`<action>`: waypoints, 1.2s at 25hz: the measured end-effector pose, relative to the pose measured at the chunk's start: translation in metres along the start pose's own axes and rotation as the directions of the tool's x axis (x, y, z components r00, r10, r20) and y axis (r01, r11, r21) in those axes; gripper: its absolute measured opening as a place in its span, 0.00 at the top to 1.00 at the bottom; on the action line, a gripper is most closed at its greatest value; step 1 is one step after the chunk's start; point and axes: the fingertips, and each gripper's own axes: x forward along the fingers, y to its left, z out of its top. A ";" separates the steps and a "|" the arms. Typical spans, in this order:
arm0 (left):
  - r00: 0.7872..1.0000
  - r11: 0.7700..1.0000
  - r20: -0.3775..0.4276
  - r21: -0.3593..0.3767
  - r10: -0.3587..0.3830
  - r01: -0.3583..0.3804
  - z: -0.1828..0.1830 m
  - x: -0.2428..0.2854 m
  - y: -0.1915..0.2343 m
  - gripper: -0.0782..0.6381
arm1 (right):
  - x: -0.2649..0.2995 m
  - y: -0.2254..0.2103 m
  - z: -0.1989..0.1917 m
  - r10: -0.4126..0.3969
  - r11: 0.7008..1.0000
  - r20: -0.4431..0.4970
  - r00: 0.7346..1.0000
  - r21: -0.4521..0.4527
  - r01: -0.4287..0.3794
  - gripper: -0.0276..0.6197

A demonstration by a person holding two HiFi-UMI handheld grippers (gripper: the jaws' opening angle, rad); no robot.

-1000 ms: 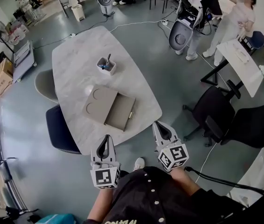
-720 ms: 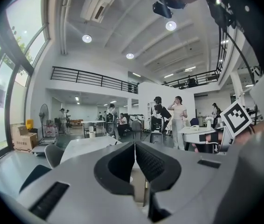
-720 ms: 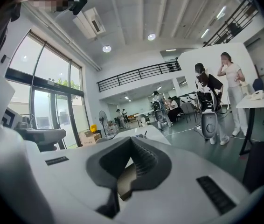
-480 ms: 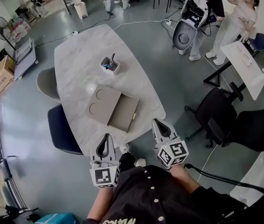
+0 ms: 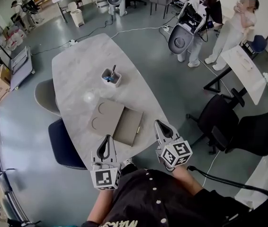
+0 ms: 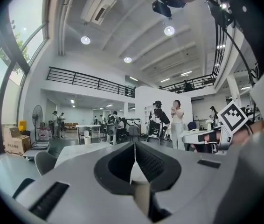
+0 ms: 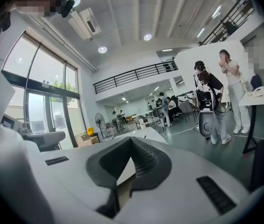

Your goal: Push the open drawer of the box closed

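A flat tan box [image 5: 105, 118] with two round hollows in its lid lies on the grey marble table [image 5: 77, 70]. Its drawer [image 5: 129, 126] is pulled out toward the table's near right edge, with a small handle at its front. My left gripper [image 5: 107, 139] hovers at the table's near edge, just short of the box and shut with nothing in it. My right gripper [image 5: 158, 124] is to the right of the drawer's front, off the table edge, also shut and empty. Both gripper views show closed jaws, left [image 6: 134, 146] and right [image 7: 131, 142], and the room beyond; the box is hidden there.
A white pen holder [image 5: 110, 75] stands beyond the box. A dark chair [image 5: 65, 141] and a grey chair [image 5: 45, 94] sit at the table's left side. Black office chairs [image 5: 219, 117] are to the right. A white table [image 5: 242, 64] and people stand at the far right.
The table and box have come nearer in the head view as the person stepped forward. Both grippers now reach the table's near edge. Their jaws stayed shut.
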 end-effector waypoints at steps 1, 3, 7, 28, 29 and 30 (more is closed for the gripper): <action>1.000 1.000 0.000 -0.002 -0.002 0.002 0.000 0.003 0.003 0.87 | 0.004 0.000 -0.001 -0.002 1.000 -0.004 1.000 0.002 0.002 0.96; 1.000 1.000 -0.004 -0.005 -0.005 0.005 -0.002 0.008 0.008 0.87 | 0.013 0.001 -0.003 -0.002 1.000 -0.010 1.000 0.004 0.002 0.96; 1.000 1.000 -0.026 -0.016 -0.015 0.014 -0.008 0.015 0.016 0.87 | 0.028 -0.001 -0.012 -0.004 0.999 -0.036 0.999 0.036 0.005 0.96; 0.966 0.985 -0.218 -0.134 -0.137 0.110 -0.080 0.039 0.011 0.87 | 0.072 -0.056 -0.199 0.009 0.808 -0.377 0.926 0.549 0.216 0.96; 0.964 0.984 -0.225 -0.136 -0.144 0.115 -0.084 0.041 0.011 0.87 | 0.073 -0.056 -0.207 0.013 0.803 -0.391 0.920 0.553 0.224 0.96; 0.960 0.983 -0.238 -0.137 -0.148 0.118 -0.088 0.044 0.011 0.87 | 0.075 -0.057 -0.215 0.016 0.798 -0.405 0.914 0.556 0.233 0.96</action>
